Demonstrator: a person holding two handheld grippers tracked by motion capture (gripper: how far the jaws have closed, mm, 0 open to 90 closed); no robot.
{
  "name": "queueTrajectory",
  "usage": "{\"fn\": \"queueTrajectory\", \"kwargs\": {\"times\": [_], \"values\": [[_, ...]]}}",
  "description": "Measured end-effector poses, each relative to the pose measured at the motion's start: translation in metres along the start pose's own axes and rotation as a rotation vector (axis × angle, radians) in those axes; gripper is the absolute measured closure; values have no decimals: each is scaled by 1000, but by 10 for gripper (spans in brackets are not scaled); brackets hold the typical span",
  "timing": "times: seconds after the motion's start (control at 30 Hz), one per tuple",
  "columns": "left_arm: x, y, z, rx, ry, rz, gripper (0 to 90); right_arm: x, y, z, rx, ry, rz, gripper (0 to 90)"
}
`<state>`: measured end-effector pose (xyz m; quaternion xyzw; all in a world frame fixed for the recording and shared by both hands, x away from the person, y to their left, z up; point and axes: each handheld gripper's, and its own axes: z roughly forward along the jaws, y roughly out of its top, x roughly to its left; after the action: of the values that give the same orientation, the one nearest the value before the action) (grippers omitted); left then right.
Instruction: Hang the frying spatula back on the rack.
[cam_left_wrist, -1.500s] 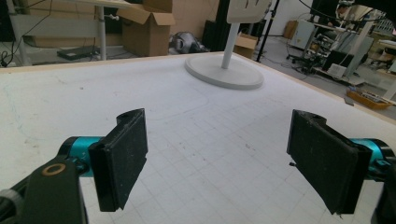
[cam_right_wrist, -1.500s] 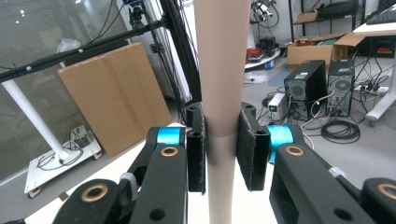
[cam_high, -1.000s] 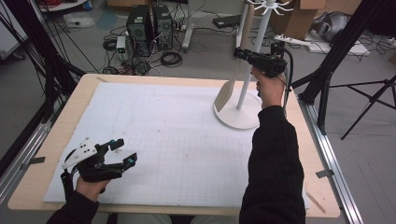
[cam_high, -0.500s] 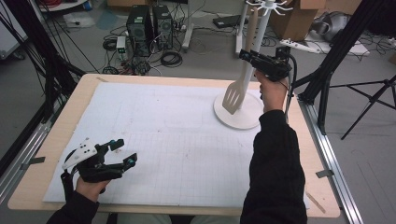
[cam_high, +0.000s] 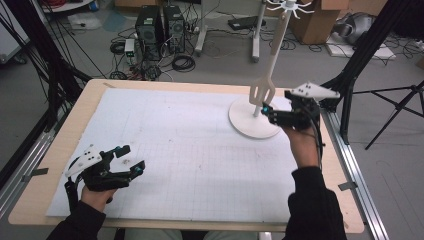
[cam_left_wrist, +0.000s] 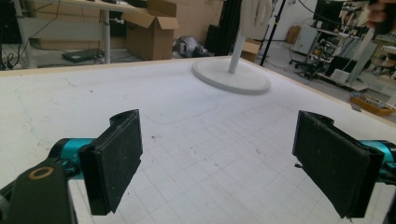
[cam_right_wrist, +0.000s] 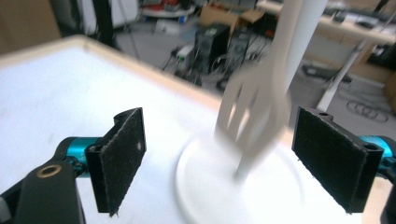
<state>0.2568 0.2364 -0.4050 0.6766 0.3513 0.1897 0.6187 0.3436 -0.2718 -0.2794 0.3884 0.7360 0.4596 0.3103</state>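
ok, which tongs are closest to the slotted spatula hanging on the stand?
The right tongs, open beside the white spatula at the stand; the left tongs sit open at the table's near-left corner.

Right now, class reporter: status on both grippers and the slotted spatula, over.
Left gripper open, idle over the mat. Right gripper jaws just opened, nothing between them. Slotted spatula hangs on the white stand. Nothing in the way.

Stand (cam_high: 255, 117) on mat (cam_high: 175, 150), far right; slotted spatula (cam_high: 262, 90) hangs beside its pole; mat on table (cam_high: 60, 150).
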Motion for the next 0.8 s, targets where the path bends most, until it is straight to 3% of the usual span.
{"fn": "queueTrajectory", "kwargs": {"times": [0.13,0.3,0.4,0.5,0.6,0.8], "values": [[0,-1,2,2,-4,13,165,14,-39,-19,22,30,-9,150],[4,-2,4,-36,3,34,156,35,-87,-35,36,33,-11,150],[7,-6,7,-26,-14,5,140,46,-110,-42,36,35,-35,150],[6,-6,8,-20,-12,6,139,53,-130,-51,-1,41,-13,149],[2,-5,5,-39,-3,17,140,57,-140,-55,23,71,-31,148],[-2,-4,-5,-52,18,29,140,56,-139,-56,-17,74,-21,148]]}}
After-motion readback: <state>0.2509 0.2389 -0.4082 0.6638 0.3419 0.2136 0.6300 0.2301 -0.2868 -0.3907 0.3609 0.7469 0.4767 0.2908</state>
